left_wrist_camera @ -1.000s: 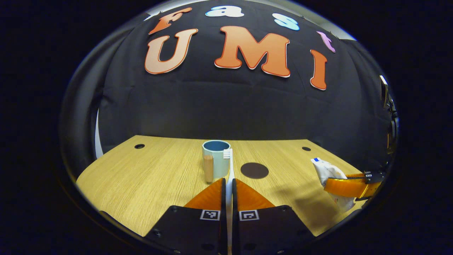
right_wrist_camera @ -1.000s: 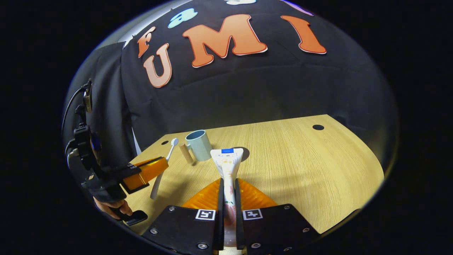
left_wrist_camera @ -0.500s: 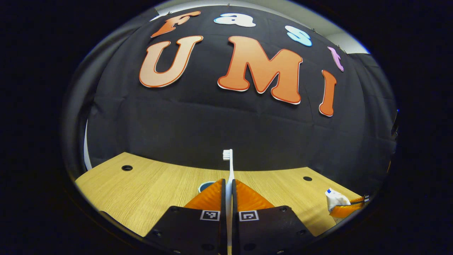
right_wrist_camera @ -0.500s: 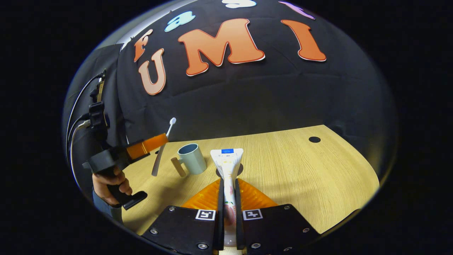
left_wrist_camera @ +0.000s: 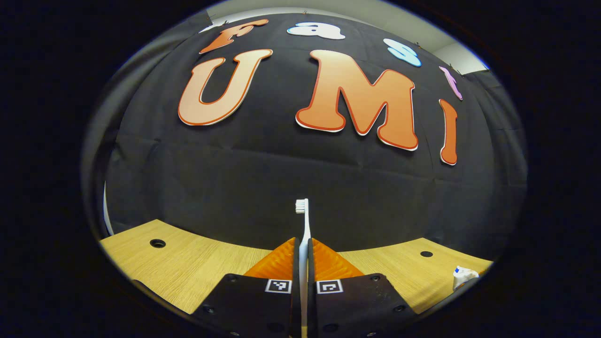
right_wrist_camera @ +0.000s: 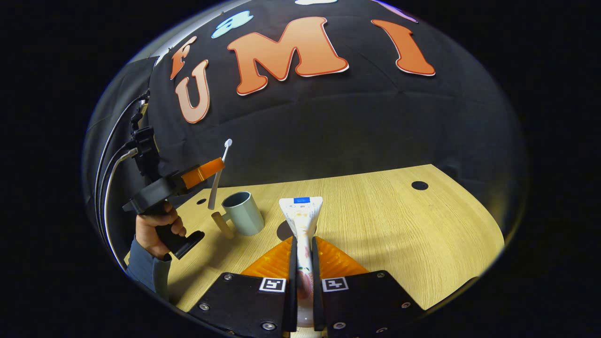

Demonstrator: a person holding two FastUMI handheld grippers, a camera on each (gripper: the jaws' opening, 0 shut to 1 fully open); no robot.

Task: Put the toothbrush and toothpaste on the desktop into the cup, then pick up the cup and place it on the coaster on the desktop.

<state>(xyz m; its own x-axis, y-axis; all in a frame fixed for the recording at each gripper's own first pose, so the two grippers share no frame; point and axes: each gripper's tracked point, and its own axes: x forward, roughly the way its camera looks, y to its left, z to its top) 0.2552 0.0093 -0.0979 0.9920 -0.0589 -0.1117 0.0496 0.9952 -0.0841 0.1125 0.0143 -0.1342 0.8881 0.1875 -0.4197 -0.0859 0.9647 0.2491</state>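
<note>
The left claw [left_wrist_camera: 303,244] is clamping a white plastic toothbrush [left_wrist_camera: 304,220], holding it upright above the pale blue cup with a wooden handle [right_wrist_camera: 242,213] on the light wooden table [right_wrist_camera: 385,216]. The right claw [right_wrist_camera: 303,244] is gripping a white toothpaste tube [right_wrist_camera: 301,216], partly covering the dark round coaster [right_wrist_camera: 283,231] just beside the cup.

Matt wood-grain desktop [right_wrist_camera: 375,211], smooth glossy cup [right_wrist_camera: 242,217], wooden-looking handle, matt cloth wall [left_wrist_camera: 281,178].
</note>
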